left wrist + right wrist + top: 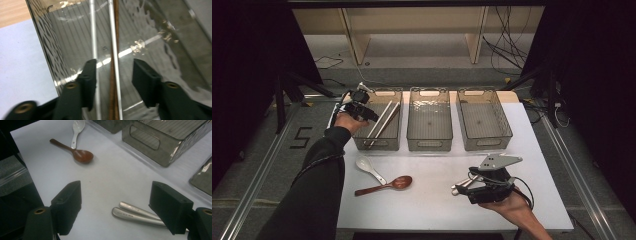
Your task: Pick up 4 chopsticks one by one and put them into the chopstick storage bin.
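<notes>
Several chopsticks (382,122), silver and brown, lie slanted in the left clear bin (377,144). My left gripper (370,115) hangs over that bin's left end. In the left gripper view the gripper (113,72) is open; a silver chopstick (111,37) and a brown one (116,25) run between the jaws without touching the pads. Near the table's front right, my right gripper (462,185) is open. Two metal utensil handles (135,213) lie on the white table just inside the right jaw of this gripper (117,195).
A white ceramic spoon (369,168) and a brown wooden spoon (387,185) lie on the table's front left, also seen as the wooden spoon (82,155) ahead of the right gripper. A middle bin (429,144) and a right bin (486,144) stand in a row.
</notes>
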Motion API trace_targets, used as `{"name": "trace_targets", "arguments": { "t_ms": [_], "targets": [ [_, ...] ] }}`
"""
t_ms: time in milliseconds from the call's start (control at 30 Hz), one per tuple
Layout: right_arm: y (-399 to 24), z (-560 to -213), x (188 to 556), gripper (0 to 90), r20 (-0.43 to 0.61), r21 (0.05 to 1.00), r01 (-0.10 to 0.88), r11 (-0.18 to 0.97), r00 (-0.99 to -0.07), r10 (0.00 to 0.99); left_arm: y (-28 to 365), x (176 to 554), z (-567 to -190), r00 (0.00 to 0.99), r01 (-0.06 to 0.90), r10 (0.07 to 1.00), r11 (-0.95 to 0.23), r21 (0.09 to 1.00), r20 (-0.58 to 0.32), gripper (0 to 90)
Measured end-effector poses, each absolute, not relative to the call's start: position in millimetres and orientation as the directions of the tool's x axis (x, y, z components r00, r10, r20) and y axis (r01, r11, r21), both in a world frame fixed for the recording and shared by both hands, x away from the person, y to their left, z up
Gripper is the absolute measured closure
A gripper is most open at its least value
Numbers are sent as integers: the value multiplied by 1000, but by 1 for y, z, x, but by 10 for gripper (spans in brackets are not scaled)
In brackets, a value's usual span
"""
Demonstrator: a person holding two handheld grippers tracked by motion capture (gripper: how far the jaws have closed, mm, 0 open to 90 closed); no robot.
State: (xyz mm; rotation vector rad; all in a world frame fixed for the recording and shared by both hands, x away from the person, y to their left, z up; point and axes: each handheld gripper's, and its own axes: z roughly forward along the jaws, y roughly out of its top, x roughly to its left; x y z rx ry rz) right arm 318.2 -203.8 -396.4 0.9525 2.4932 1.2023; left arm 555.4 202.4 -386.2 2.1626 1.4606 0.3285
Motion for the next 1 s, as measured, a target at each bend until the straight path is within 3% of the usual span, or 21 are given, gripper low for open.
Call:
{"name": "trace_targets", "arguments": {
  "t_ms": [200,433,700,1000],
  "targets": [
    [-203,-396,318,265,82,760,461,458,-767,636,203,532,-369,421,776,894,-269,571,-150,406],
    [-203,-396,318,265,81,763,459,456,-767,637,198,498,-360,486,742,858,-304,598,-167,296],
    [-203,-395,318,265,80,763,458,456,-768,636,192,459,-357,549,707,822,-358,610,-153,241],
    [-200,-394,317,265,76,764,452,461,-772,631,188,435,-374,581,712,806,-433,553,-117,220]
  ]
}}
